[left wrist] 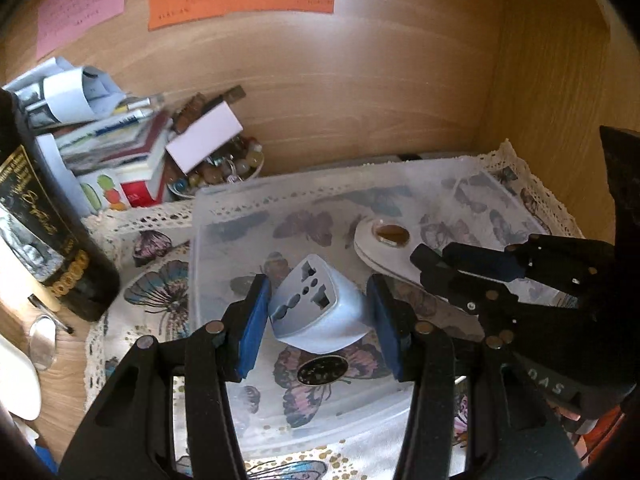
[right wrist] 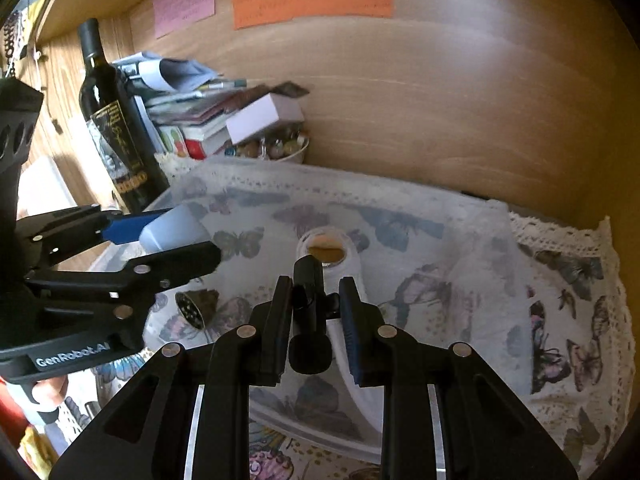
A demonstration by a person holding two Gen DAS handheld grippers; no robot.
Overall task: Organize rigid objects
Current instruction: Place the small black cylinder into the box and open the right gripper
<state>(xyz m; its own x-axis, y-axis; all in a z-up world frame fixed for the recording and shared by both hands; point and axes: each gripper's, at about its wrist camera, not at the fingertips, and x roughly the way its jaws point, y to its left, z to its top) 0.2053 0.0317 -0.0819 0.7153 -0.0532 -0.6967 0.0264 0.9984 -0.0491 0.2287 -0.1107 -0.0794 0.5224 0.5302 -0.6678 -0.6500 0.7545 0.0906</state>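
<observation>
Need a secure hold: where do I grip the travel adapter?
Pinch the travel adapter by its two side walls, from the near side as the left gripper is lined up; its socket face tilts up and back, leaving both sides free.

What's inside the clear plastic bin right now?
Inside the clear plastic bin: the white travel adapter, a white shoehorn, a round dark disc. The right hand-held gripper covers part of the shoehorn.

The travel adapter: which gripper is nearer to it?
Left. The left gripper has the travel adapter between its jaws over the clear tray; the right gripper sits off to its right, around a black cylindrical piece.
</observation>
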